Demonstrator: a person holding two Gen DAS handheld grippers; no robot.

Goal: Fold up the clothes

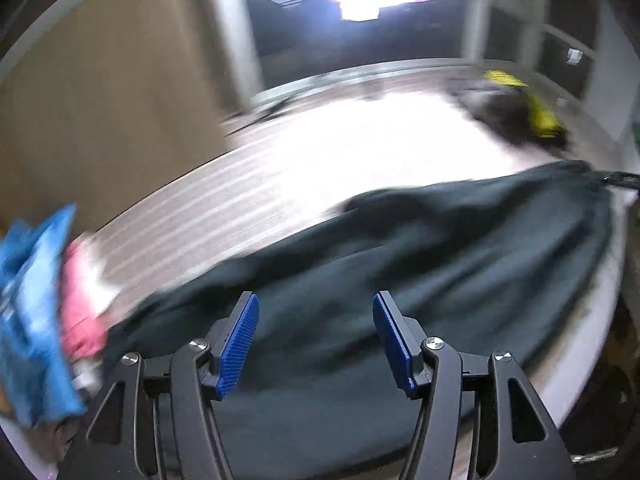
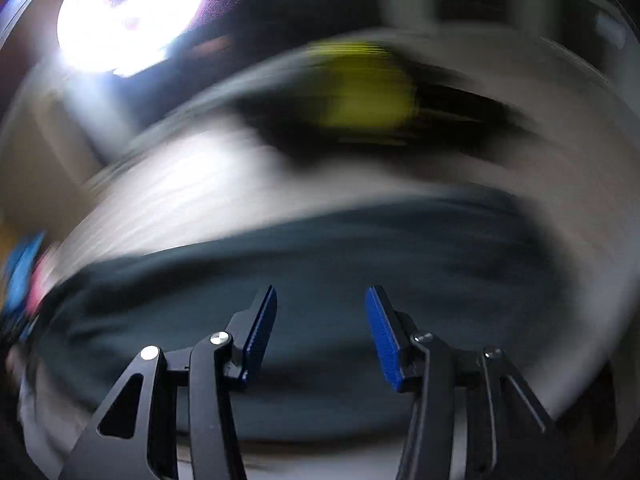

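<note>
A dark teal garment (image 1: 400, 248) lies spread and wrinkled across the near part of a pale wood-grain table (image 1: 248, 176). It also shows, blurred, in the right wrist view (image 2: 320, 256). My left gripper (image 1: 316, 304) is open and empty, with its blue pads above the garment's near part. My right gripper (image 2: 321, 300) is open and empty above the same garment. Both views are motion-blurred.
A pile of blue (image 1: 28, 312) and pink (image 1: 82, 312) clothes sits at the table's left end. A black and yellow item (image 1: 532, 108) lies at the far right, blurred in the right wrist view (image 2: 364, 88). A bright lamp (image 2: 128, 12) glares overhead.
</note>
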